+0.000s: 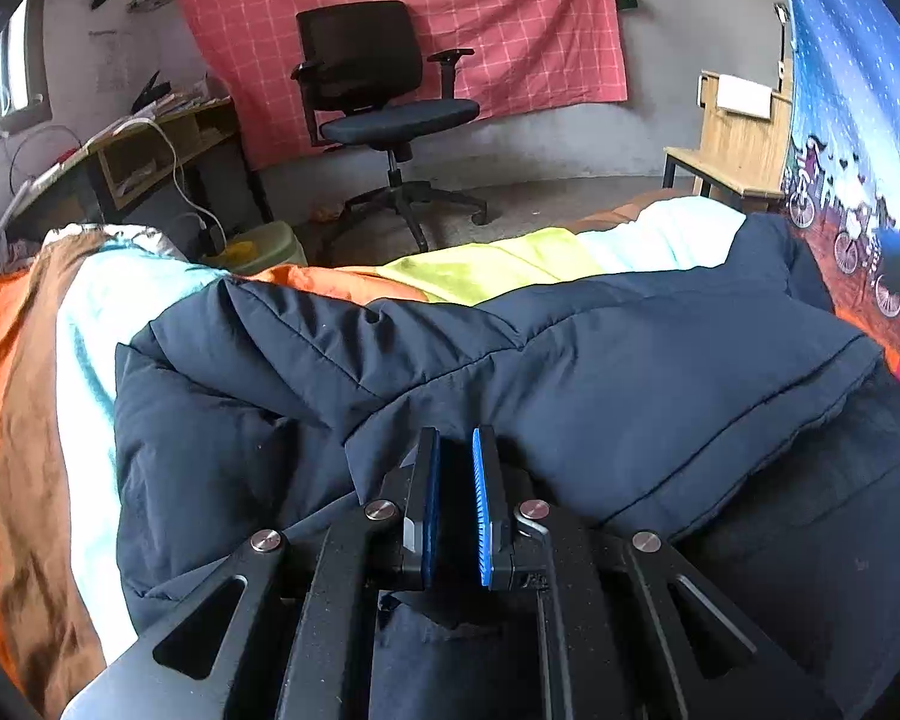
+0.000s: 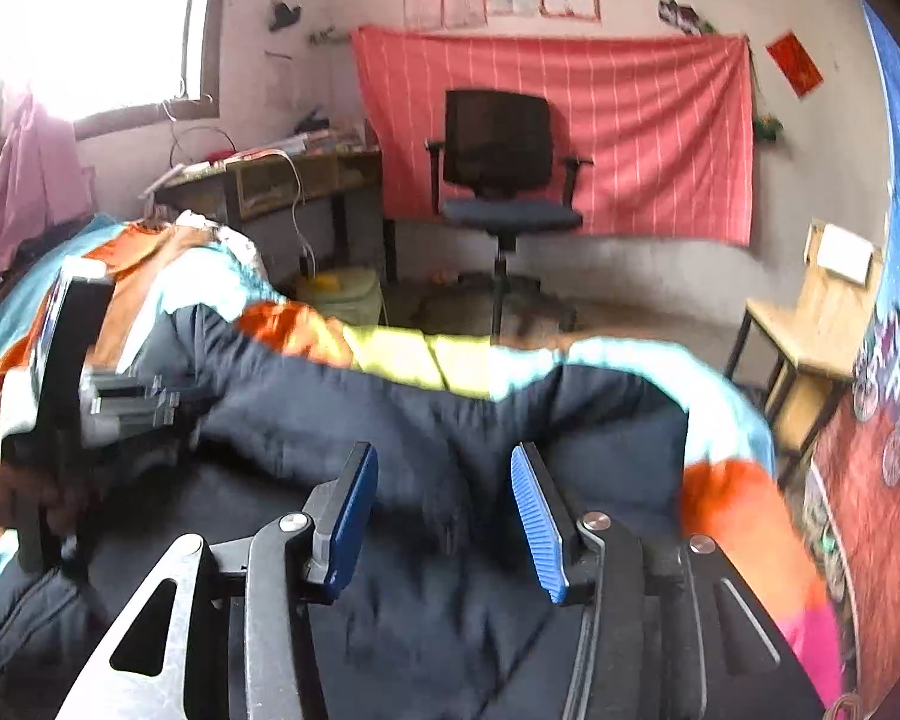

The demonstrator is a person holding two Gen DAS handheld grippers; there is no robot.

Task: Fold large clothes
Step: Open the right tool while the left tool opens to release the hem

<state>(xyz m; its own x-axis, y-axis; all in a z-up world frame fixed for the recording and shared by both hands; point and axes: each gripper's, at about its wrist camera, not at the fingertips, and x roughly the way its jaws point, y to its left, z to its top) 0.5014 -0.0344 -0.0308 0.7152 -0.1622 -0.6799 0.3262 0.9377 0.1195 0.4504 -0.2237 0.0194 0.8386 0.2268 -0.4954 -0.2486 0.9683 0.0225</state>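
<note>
The navy padded jacket [image 1: 510, 360] is lying bunched across the striped bedspread [image 1: 42, 360]. The left gripper [image 1: 455, 450] is resting low on it with jaws nearly together (no fabric visible between them). The right gripper [image 2: 444, 468] is hovering with jaws apart, empty. Each gripper should be pinching one hem corner before folding.

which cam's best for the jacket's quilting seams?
Left wrist: the dark blue jacket is sharp there, its stitch lines clear across the panels. Right wrist shows the same jacket smeared by motion blur, seams lost.
</note>
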